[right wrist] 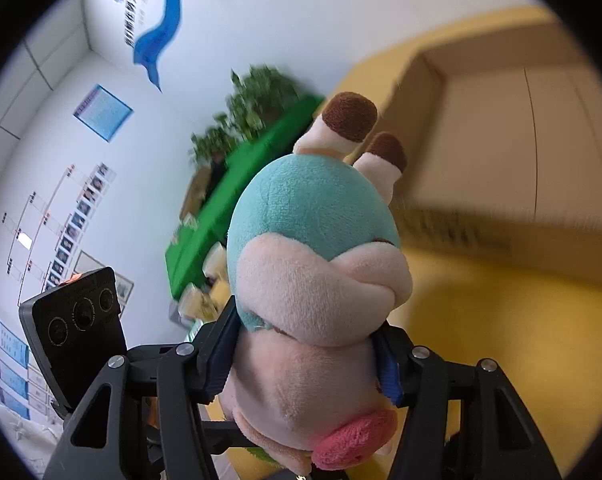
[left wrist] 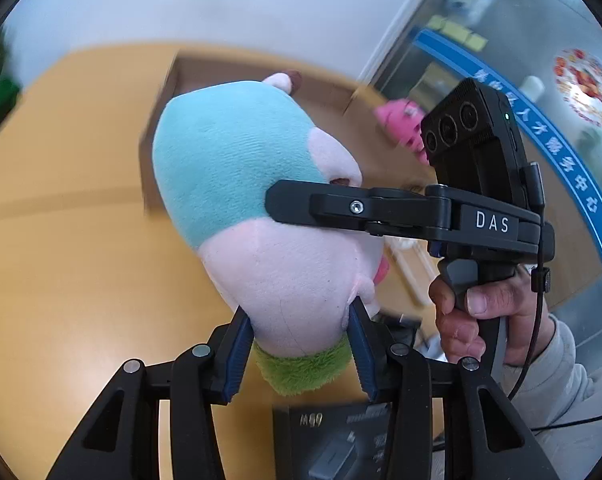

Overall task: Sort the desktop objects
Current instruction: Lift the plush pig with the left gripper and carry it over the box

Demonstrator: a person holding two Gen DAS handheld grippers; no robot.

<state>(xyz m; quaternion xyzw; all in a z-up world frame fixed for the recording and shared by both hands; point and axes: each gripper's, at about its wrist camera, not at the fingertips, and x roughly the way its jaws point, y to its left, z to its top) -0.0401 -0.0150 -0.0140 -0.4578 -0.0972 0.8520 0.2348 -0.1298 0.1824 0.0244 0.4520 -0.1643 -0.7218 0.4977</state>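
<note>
A plush toy (left wrist: 257, 216) with a teal body, pale pink face, green tuft and brown-tipped feet is held in the air by both grippers. My left gripper (left wrist: 301, 344) is shut on its pink head end, just above the green tuft. My right gripper (right wrist: 305, 360) is shut on its pink middle (right wrist: 313, 304); that gripper also shows in the left wrist view (left wrist: 341, 206), coming in from the right across the toy. An open cardboard box (left wrist: 205, 80) stands on the yellow table behind the toy and shows in the right wrist view (right wrist: 501, 152).
A pink plush toy (left wrist: 401, 120) lies at the right of the box. A dark box (left wrist: 333, 436) lies on the yellow table (left wrist: 61, 240) under my left gripper. A green tray with plants (right wrist: 241, 184) stands at the table's far side by the wall.
</note>
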